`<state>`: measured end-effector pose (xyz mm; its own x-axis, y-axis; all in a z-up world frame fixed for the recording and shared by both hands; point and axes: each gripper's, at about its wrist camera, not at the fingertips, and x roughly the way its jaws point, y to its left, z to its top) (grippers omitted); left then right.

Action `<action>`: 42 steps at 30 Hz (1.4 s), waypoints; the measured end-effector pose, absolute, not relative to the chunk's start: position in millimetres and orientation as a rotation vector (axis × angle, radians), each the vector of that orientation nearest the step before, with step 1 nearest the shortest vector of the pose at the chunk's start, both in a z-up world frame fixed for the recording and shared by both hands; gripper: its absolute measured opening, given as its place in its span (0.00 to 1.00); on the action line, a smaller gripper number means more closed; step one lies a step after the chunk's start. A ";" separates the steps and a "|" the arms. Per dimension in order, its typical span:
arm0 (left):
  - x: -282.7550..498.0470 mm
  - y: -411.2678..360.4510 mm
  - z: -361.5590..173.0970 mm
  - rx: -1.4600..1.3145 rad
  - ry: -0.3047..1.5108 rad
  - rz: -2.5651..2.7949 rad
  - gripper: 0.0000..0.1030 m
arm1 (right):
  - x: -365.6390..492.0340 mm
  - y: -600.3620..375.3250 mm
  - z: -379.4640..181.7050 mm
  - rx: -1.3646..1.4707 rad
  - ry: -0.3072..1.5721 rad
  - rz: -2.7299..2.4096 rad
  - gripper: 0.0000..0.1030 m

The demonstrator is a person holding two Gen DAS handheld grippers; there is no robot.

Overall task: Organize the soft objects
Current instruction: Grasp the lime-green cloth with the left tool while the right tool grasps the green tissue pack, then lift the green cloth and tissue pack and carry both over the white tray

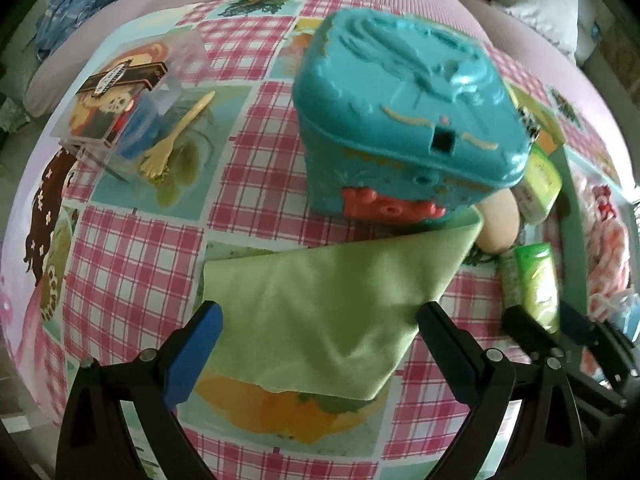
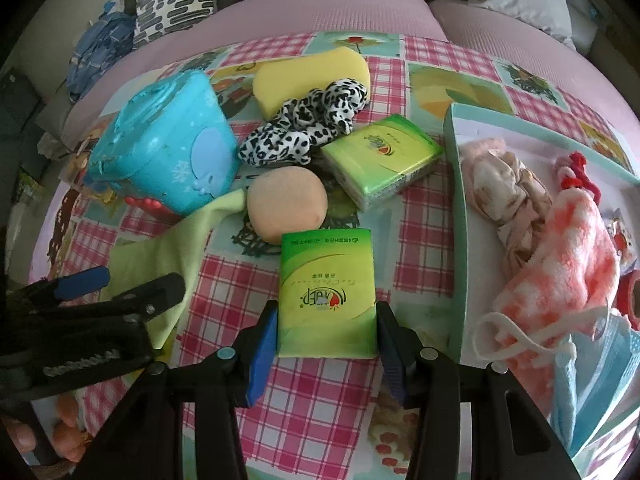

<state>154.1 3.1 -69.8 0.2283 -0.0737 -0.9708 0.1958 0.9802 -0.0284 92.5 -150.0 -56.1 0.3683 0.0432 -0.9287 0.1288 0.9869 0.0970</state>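
On the checked bench [image 2: 400,240], our right tongs [image 2: 326,334] clamp a tissue pack [image 2: 326,292]; left tongs [image 1: 320,324] gape over the green cloth [image 1: 332,304].

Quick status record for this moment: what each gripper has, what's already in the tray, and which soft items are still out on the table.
left gripper: open, fingers either side of the green cloth
right gripper: shut on the near tissue pack
tray: beige scrunchie, pink fleece cloth, face mask
still on table: second tissue pack, yellow sponge, spotted scrunchie, peach round puff
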 end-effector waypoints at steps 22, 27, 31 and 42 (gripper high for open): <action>152.0 3.3 -66.3 0.131 1.250 -0.217 0.35 | 90.8 -154.3 -52.5 0.178 1.197 -0.055 0.48; 153.0 10.4 -62.1 0.116 1.247 -0.236 0.15 | 89.7 -155.0 -51.4 0.174 1.198 -0.051 0.48; 150.9 15.1 -61.2 0.096 1.253 -0.268 0.10 | 90.2 -152.9 -51.1 0.171 1.199 -0.050 0.48; 120.9 3.3 -12.4 0.087 1.150 -0.345 0.09 | 82.0 -156.0 -32.5 0.179 1.150 -0.033 0.48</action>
<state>120.9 3.3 -12.4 0.3618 -0.2235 -0.9051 0.3120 0.9439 -0.1084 82.0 -156.0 -32.5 0.4098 0.0654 -0.9098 0.1182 0.9852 0.1241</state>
